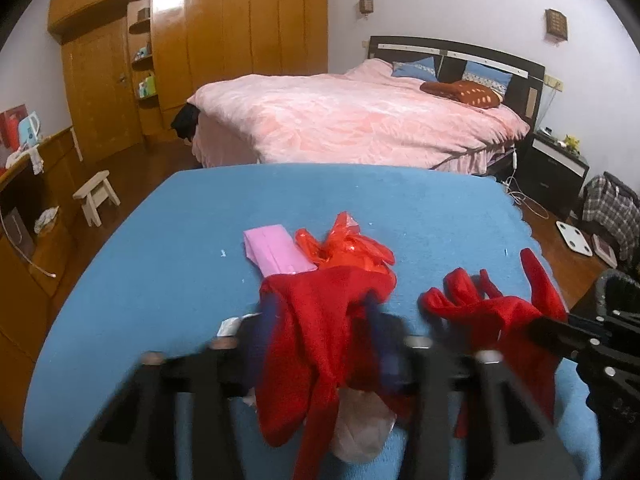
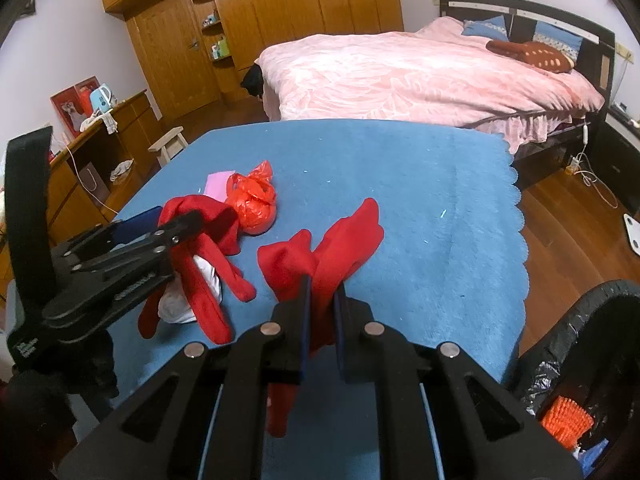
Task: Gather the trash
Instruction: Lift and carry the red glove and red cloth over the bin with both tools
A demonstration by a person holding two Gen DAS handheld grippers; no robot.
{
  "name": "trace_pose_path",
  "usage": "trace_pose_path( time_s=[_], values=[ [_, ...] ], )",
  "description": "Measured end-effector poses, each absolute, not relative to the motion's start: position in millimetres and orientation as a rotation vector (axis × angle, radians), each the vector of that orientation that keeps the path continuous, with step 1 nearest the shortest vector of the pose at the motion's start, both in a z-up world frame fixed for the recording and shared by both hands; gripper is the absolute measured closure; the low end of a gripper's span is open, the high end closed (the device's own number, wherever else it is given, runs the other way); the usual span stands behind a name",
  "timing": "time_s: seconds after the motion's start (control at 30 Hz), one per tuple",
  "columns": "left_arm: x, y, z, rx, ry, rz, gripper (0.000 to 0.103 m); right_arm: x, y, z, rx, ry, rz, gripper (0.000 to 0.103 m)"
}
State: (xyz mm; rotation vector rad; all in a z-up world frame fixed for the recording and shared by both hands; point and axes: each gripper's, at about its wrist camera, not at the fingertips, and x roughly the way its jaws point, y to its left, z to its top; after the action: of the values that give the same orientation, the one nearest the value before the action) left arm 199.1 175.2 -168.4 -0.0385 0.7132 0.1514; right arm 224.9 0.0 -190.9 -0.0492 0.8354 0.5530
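On the blue cloth-covered table (image 2: 420, 200) each gripper holds a red glove. My left gripper (image 1: 316, 332) is shut on a red glove (image 1: 308, 344) that hangs over a crumpled white tissue wad (image 1: 360, 432); it also shows in the right wrist view (image 2: 176, 232). My right gripper (image 2: 322, 296) is shut on a second red glove (image 2: 340, 248), seen in the left wrist view (image 1: 492, 312). A knotted red plastic bag (image 2: 254, 200) and a pink packet (image 1: 276, 252) lie just beyond the left glove.
A black-lined trash bin (image 2: 580, 360) with orange and blue items inside stands at the table's right front. A bed with a pink cover (image 2: 420, 72) lies beyond the table. A wooden stool (image 1: 96, 196) and a cabinet (image 2: 92, 172) stand to the left.
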Motion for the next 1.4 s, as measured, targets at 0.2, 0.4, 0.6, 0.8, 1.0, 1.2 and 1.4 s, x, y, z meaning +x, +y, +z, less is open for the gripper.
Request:
trace_pose_path(
  time_s=[0.2,0.4,0.6,0.8,1.0,1.2,1.4],
  values=[
    [186.3,167.7,-160.3,-0.043,0.666,0.106,0.096,222.4,-4.3,-184.5,-0.037,0.827,0.567,0.093],
    [166.4,161.3,-133.5,-0.063,0.604,0.078,0.096,216.1,-8.7,-167.2,-0.025,0.794,0.582,0.093],
    [150.0,154.3,-109.9,-0.077,0.564,0.066,0.096,208.4,-15.9,-143.9,-0.021,0.753,0.591,0.093],
    [126.7,138.6,-88.2,-0.07,0.531,0.04,0.096,196.2,-33.5,-119.9,-0.002,0.716,0.589,0.093],
    [112.5,123.9,-75.3,-0.069,0.522,0.011,0.096,182.5,-57.3,-99.8,0.0,0.683,0.578,0.093],
    [106.0,118.1,-81.8,-0.065,0.541,0.005,0.096,177.8,-66.5,-116.3,-0.008,0.734,0.548,0.092],
    [102.2,130.4,-117.3,-0.083,0.626,0.01,0.096,175.3,-53.0,-154.3,-0.021,0.813,0.521,0.071]
  ],
)
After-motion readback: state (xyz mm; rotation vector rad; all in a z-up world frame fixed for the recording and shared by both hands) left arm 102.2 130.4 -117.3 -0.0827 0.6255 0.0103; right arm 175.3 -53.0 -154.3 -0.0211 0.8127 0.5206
